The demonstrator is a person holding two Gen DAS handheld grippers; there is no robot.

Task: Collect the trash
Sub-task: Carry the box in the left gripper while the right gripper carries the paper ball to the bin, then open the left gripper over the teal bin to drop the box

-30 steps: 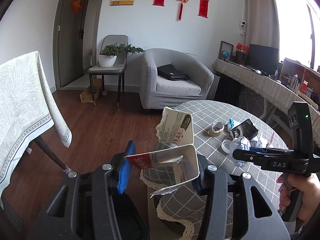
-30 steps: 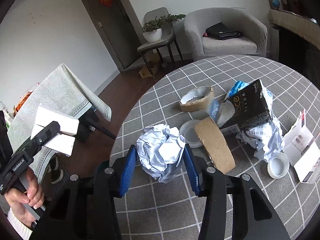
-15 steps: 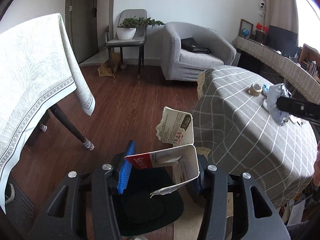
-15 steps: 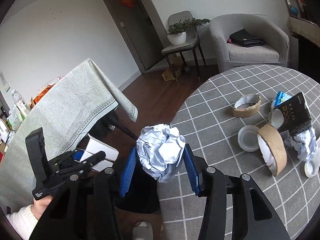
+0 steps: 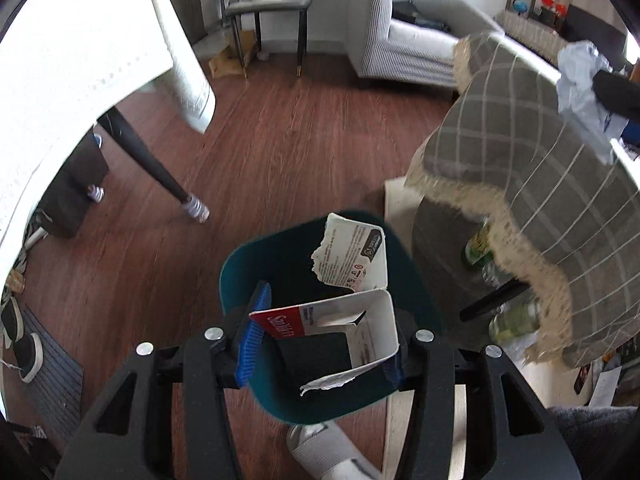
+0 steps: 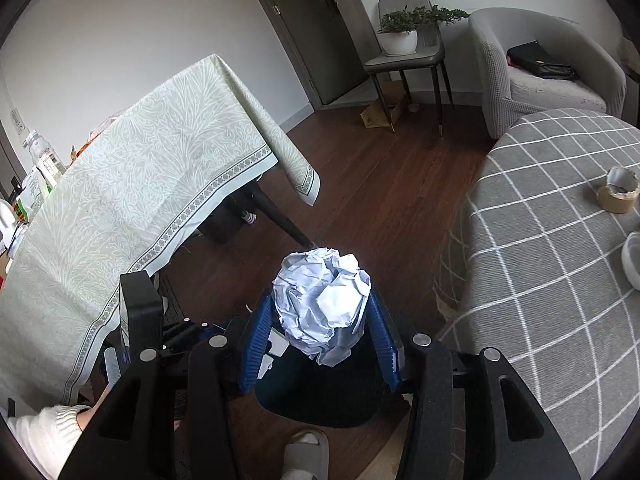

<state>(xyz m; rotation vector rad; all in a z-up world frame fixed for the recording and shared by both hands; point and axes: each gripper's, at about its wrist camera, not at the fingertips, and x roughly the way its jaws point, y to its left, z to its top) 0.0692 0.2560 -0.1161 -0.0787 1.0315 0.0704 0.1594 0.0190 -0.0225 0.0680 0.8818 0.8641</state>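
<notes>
1 torn carton (image 5: 352, 312) is pinched by the left tool (image 5: 320, 336), 1 paper ball (image 6: 322, 300) by the right tool (image 6: 320, 336), both now brought from above the bench (image 6: 560, 248) to over 1 bin (image 5: 248, 256).

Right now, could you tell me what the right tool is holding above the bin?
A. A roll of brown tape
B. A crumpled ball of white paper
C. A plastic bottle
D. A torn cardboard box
B: the right tool grips a crumpled ball of white paper between its blue pads, over the dark bin on the floor; the torn cardboard box is in the left tool.
</notes>
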